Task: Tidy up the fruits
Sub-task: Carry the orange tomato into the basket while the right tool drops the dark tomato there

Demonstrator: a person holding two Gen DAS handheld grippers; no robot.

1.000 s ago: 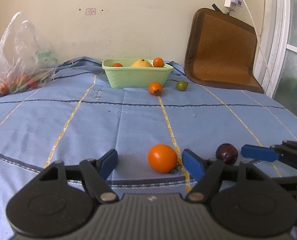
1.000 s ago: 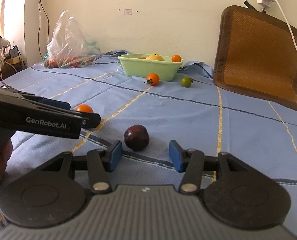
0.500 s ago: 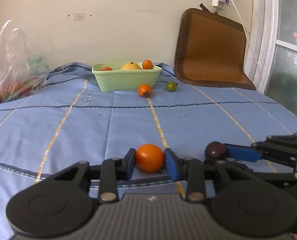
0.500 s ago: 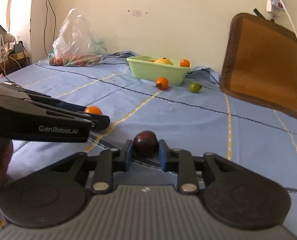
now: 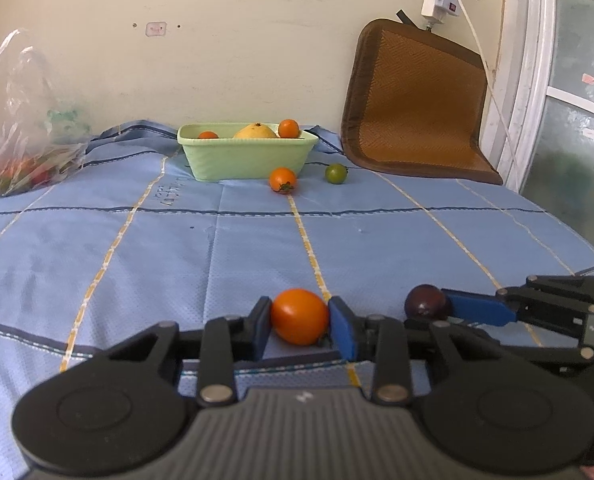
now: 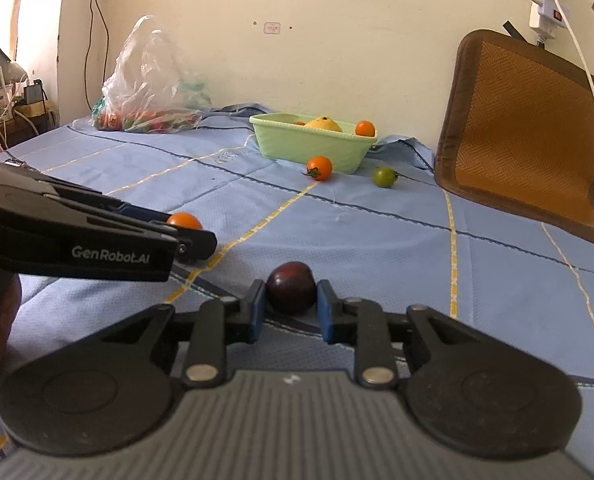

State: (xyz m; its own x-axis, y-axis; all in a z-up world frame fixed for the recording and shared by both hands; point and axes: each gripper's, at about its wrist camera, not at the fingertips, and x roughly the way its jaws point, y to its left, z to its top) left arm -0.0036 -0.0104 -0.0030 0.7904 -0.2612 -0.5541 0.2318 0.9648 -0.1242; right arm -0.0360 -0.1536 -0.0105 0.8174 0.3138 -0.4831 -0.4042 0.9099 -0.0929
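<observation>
My left gripper (image 5: pixel 300 322) is shut on an orange tomato (image 5: pixel 299 316) low over the blue bedspread. Beside it, my right gripper (image 6: pixel 291 304) is shut on a dark purple plum (image 6: pixel 291 287). Each gripper shows in the other's view: the right gripper (image 5: pixel 441 307) with the plum (image 5: pixel 425 301) at the right, the left gripper (image 6: pixel 201 236) with the orange tomato (image 6: pixel 183 221) at the left. Far back stands a light green basket (image 5: pixel 249 156) holding a yellow fruit (image 5: pixel 255 132) and two small orange tomatoes. In front of it lie an orange tomato (image 5: pixel 283 179) and a green tomato (image 5: pixel 336 173).
A clear plastic bag (image 6: pixel 149 88) with red and green produce lies at the back left against the wall. A brown woven cushion (image 5: pixel 413 104) leans at the back right near a white door frame (image 5: pixel 525 80). A power strip and cable (image 6: pixel 549 4) hang above it.
Both grippers went from open to shut: the left closed on the orange tomato, the right on the plum. Neither hand shifted much.
</observation>
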